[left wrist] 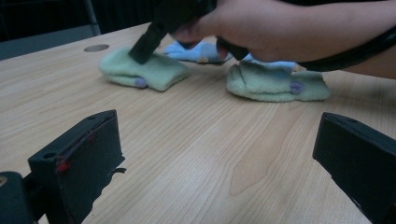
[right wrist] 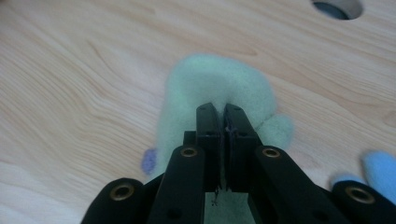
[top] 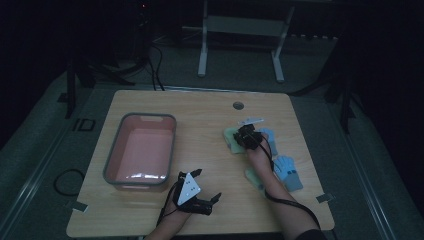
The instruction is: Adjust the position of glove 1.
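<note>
A pale green glove [top: 230, 136] lies on the wooden table [top: 200, 125], right of centre. My right gripper [top: 245, 136] points down on it, shut, pinching a fold of its fabric. In the right gripper view the jaws [right wrist: 222, 111] meet on the green glove [right wrist: 212, 79], which bunches up around the tips. A second green glove [left wrist: 275, 81] lies under the right forearm. My left gripper [top: 206, 185] rests open near the front edge, and nothing lies between its jaws [left wrist: 217, 135]. From the left gripper view, the first green glove [left wrist: 144, 70] has a black jaw pressed on it.
A pink bin with a grey rim [top: 172, 145] stands at the table's left. Blue gloves [top: 289, 172] lie at the right, one [top: 268, 135] just beyond the right gripper. A round hole [top: 238, 105] sits near the far edge. A white stand's legs [top: 202, 60] are behind the table.
</note>
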Demonstrator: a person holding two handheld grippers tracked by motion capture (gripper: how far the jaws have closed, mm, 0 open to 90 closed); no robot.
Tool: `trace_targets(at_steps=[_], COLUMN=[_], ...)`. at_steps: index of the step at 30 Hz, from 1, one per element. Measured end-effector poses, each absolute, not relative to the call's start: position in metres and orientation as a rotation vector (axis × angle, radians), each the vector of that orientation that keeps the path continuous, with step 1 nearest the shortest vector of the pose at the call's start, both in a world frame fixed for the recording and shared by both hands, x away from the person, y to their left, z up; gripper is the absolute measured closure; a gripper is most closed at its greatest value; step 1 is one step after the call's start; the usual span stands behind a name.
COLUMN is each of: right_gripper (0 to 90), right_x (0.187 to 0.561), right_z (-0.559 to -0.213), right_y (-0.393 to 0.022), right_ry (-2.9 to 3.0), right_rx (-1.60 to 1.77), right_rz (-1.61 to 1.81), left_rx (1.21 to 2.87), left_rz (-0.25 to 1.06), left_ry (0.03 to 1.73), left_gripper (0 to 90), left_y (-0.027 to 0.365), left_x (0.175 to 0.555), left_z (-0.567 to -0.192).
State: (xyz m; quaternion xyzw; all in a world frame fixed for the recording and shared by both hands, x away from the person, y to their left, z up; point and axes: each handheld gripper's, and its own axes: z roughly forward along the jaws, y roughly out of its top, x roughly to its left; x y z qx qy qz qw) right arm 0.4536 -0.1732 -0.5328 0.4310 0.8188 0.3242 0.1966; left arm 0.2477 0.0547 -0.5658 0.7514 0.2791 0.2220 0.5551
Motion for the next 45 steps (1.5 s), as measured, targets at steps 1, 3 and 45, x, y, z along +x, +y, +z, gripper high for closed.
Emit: trace_targets(at_steps=[1,3,45], right_gripper=[86.4,86.5,86.7], right_x=[0.450,0.442,0.323], right_z=[-0.529,-0.520,-0.538], right_y=[-0.173,-0.171,-0.133], right_ry=[2.280,2.257,2.127], right_rx=[1.217,1.240,1.510], right_rz=[0.920,0.938,0.944], left_rx=[1.775,1.775,1.780], left_rz=[0.523,0.523,0.542], left_ry=[0.660,0.661,0.651], left_gripper=[1.5,1.5,1.5], left_y=[0.055,0.055,0.054], left_x=[0.248,0.248,0.246], left_z=[-0.566,-0.566,-0.566])
